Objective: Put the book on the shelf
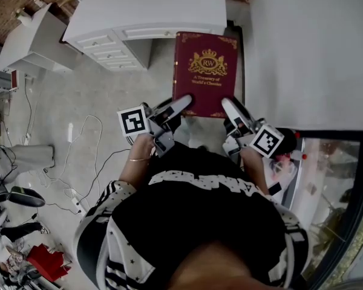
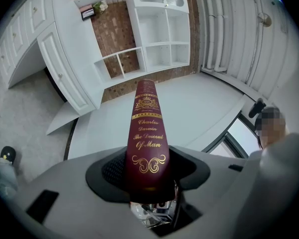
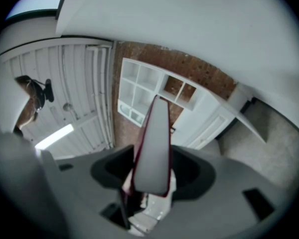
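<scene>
A dark red book (image 1: 206,71) with a gold crest on its cover is held flat, cover up, in front of the person. My left gripper (image 1: 180,106) is shut on its near left corner. The left gripper view shows the gold-lettered spine (image 2: 148,133) standing between the jaws. My right gripper (image 1: 233,110) is shut on the near right corner, and the right gripper view shows the pale page edge (image 3: 153,148) between its jaws. A white cubby shelf (image 2: 154,39) stands ahead against a brick wall, and the same shelf (image 3: 144,91) shows beyond the book in the right gripper view.
A white desk with drawers (image 1: 109,41) stands ahead on the left, and a white surface (image 1: 308,47) on the right. Cables (image 1: 78,138) trail over the grey floor at left. A glass panel (image 1: 333,186) lies at lower right. A white cabinet (image 2: 60,68) flanks the shelf.
</scene>
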`<action>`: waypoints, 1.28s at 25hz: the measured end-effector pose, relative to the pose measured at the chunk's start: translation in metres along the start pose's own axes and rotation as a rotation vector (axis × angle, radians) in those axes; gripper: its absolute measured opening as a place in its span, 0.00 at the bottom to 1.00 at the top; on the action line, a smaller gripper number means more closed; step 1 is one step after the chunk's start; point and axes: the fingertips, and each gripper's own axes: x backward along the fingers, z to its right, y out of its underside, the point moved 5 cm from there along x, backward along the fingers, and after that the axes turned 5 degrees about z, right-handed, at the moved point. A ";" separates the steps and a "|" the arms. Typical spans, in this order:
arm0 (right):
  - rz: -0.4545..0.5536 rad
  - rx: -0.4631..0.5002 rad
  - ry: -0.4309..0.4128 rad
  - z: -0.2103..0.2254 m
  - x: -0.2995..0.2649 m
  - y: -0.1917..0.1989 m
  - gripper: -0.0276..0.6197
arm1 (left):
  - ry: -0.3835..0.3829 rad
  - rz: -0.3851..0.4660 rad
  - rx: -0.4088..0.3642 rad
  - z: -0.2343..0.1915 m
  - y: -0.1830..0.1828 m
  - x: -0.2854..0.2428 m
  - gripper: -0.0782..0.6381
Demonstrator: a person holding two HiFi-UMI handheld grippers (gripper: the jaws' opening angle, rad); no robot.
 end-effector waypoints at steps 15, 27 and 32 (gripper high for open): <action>0.037 0.013 0.047 0.014 0.013 -0.001 0.42 | 0.026 -0.046 0.028 -0.017 0.009 -0.016 0.45; 0.079 0.017 0.109 0.018 0.016 -0.001 0.42 | 0.042 -0.098 0.054 -0.027 0.006 -0.026 0.45; 0.114 0.017 0.133 0.020 0.017 0.002 0.42 | 0.054 -0.128 0.060 -0.031 0.003 -0.029 0.45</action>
